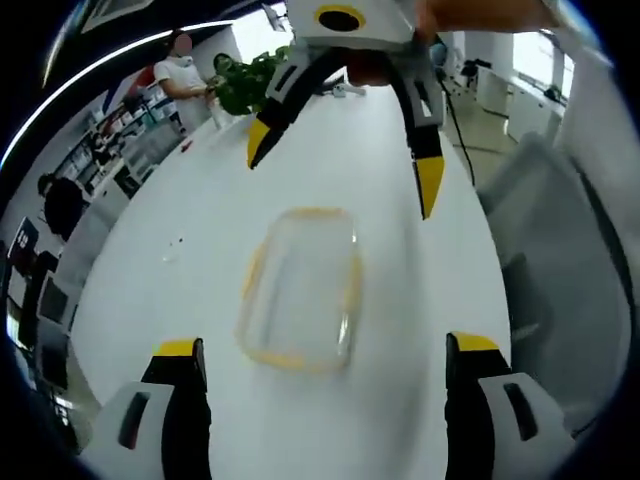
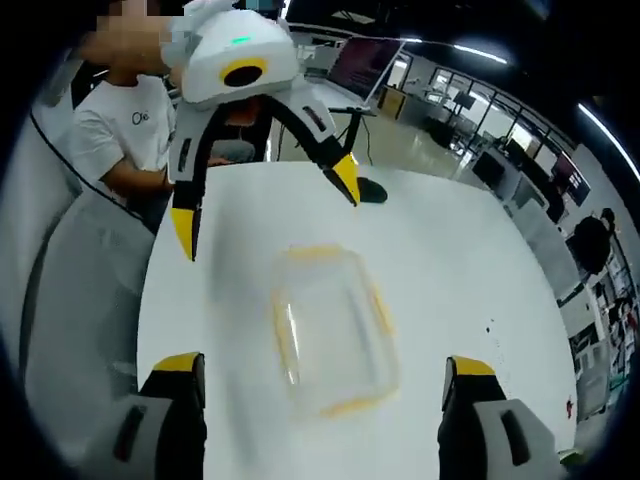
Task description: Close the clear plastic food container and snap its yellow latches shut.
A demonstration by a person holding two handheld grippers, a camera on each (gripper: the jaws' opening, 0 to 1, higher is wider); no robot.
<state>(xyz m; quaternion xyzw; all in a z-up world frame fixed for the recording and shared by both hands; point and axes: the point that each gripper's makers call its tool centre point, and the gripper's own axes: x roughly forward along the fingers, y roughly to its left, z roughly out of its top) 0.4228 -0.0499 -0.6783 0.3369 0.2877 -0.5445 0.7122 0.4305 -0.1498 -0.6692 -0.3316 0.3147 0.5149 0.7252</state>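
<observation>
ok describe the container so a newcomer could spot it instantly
Find the white table. The container lies flat at its middle, between the two open hand-held grippers. It is a clear rounded rectangle with yellow edging, the only see-through thing there.

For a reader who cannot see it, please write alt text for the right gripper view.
A clear rectangular plastic food container with yellow latches lies on a white table, between two open yellow-tipped tongs. The right tongs rise from the bottom edge; the left tongs point in from the far side, held by a person in a white shirt.
</observation>
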